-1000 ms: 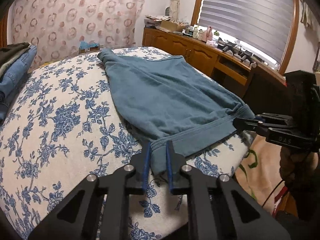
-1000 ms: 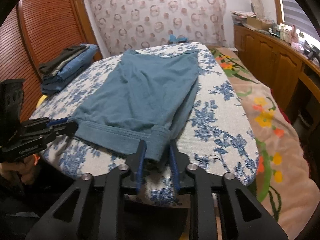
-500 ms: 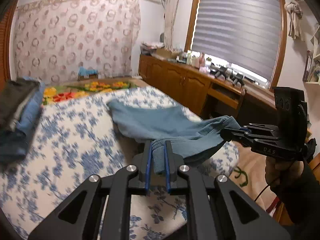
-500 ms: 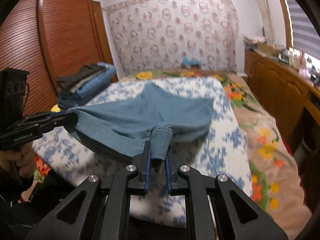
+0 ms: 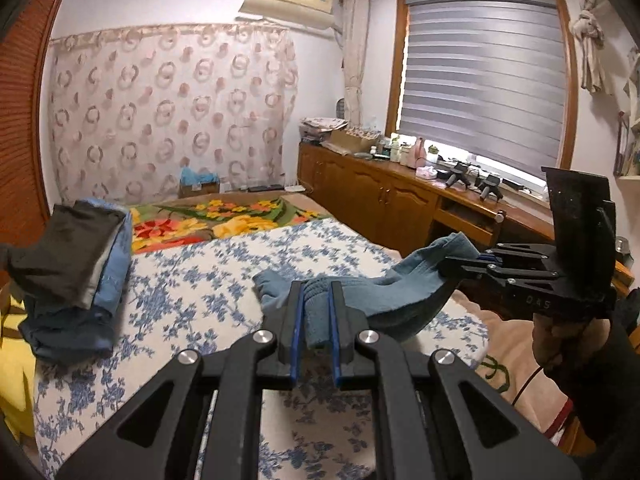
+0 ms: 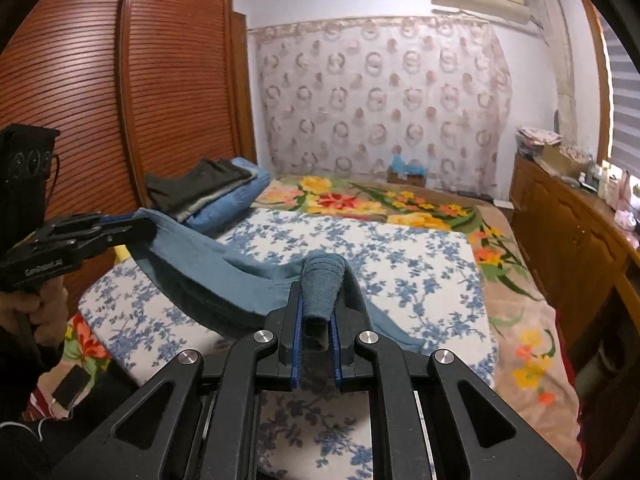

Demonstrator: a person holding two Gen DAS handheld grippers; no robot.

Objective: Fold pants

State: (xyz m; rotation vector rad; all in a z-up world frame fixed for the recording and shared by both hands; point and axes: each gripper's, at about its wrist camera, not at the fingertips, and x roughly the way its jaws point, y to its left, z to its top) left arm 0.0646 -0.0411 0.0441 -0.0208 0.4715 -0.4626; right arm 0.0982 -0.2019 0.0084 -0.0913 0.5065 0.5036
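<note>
Teal-blue pants (image 5: 384, 300) hang lifted above the blue-flowered bed cover (image 5: 192, 284), stretched between both grippers. My left gripper (image 5: 315, 304) is shut on one bunched corner of the waistband. The right gripper (image 5: 450, 266) shows at the right of that view, clamped on the other corner. In the right wrist view my right gripper (image 6: 318, 304) is shut on a rolled bit of the pants (image 6: 224, 276), and the left gripper (image 6: 138, 226) grips the cloth at the left. The far end of the pants sags toward the bed cover (image 6: 420, 264).
A stack of folded clothes (image 5: 76, 276) lies on the left of the bed, also the stack (image 6: 212, 194) by the wooden shutter doors (image 6: 120, 92). A flowered blanket (image 6: 400, 204) covers the far bed. A wooden sideboard (image 5: 400, 204) with clutter runs under the window.
Both grippers have risen with the waistband corners, lifting the pants off the bed cover where they lay flat. The cameras tilted up, showing more of the room.
</note>
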